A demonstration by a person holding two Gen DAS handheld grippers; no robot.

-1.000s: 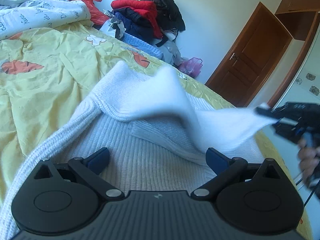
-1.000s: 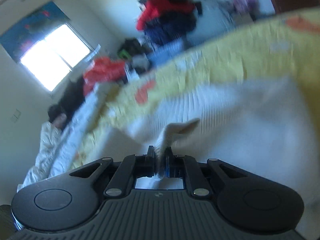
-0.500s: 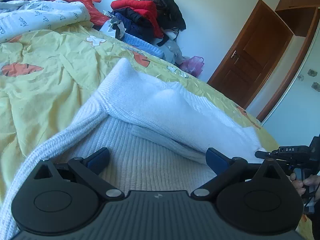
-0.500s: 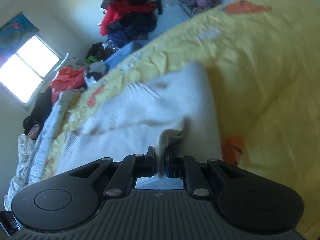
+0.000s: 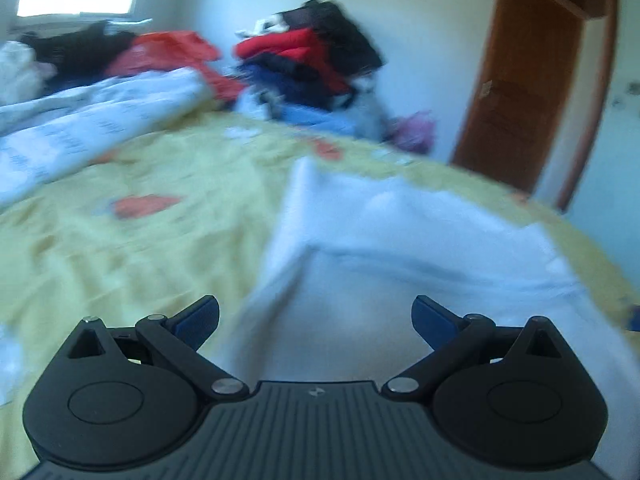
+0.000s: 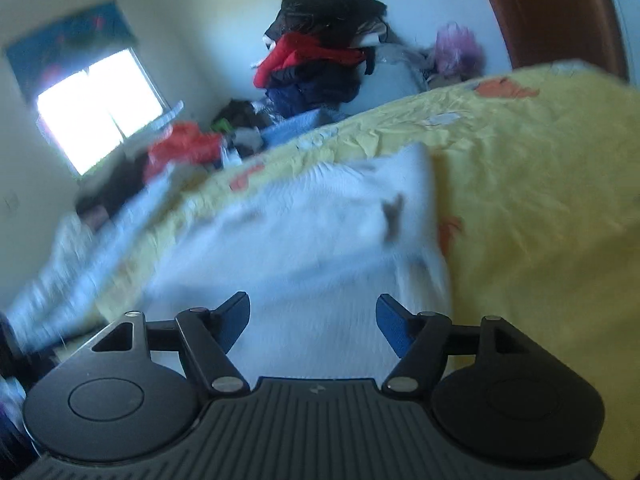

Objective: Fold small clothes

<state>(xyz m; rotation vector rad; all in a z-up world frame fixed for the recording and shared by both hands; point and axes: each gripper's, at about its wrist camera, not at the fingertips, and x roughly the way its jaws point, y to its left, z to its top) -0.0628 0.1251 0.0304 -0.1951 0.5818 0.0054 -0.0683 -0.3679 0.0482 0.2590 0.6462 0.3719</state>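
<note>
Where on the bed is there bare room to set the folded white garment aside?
Bare yellow sheet lies open between the white garment and the white patterned duvet. In the right wrist view another open stretch runs on the garment's other side. The far edge is crowded by the clothes pile and red bag.

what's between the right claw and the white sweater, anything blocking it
Nothing visible. The right claw is open right over the white sweater on the yellow bedsheet, with only bare knit between its fingers.
</note>
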